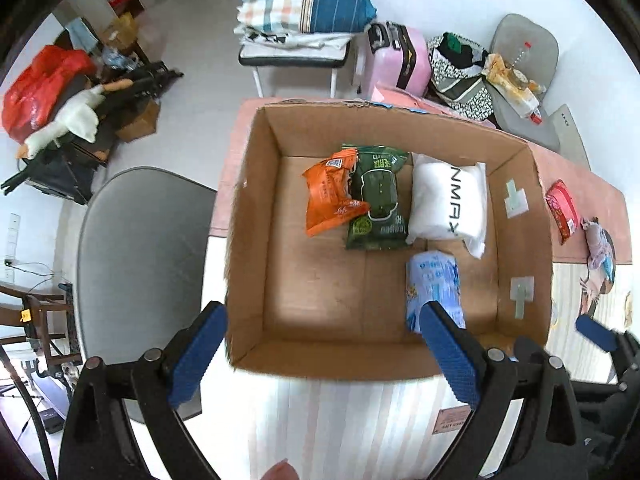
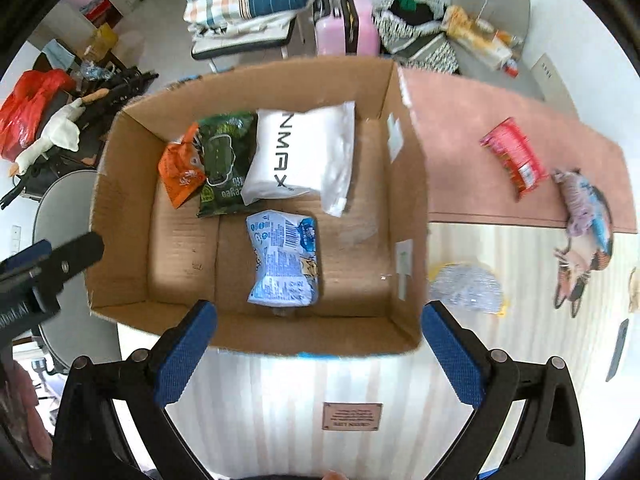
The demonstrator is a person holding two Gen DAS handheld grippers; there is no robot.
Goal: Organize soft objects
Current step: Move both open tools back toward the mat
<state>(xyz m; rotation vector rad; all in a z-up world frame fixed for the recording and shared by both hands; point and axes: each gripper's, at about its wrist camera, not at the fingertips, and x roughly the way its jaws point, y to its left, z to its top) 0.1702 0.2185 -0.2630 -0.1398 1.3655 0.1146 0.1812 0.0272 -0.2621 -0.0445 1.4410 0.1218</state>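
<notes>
Both claws are held released above the cardboard box [image 2: 120, 216], nothing gripped: the left claw [image 1: 320, 364] and the right claw [image 2: 320, 356]. Four packets are seen lying inside: orange [image 2: 180, 172], green [image 2: 224, 164], white [image 2: 300, 152] and blue [image 2: 284, 260]. A red packet [image 2: 514, 154] is left on the surface [image 2: 460, 140] beside the box

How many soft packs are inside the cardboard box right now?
4: the orange pack at the far left, the green pack beside it, the white pack next along, and the blue pack nearer the front. None seems hidden.
</notes>
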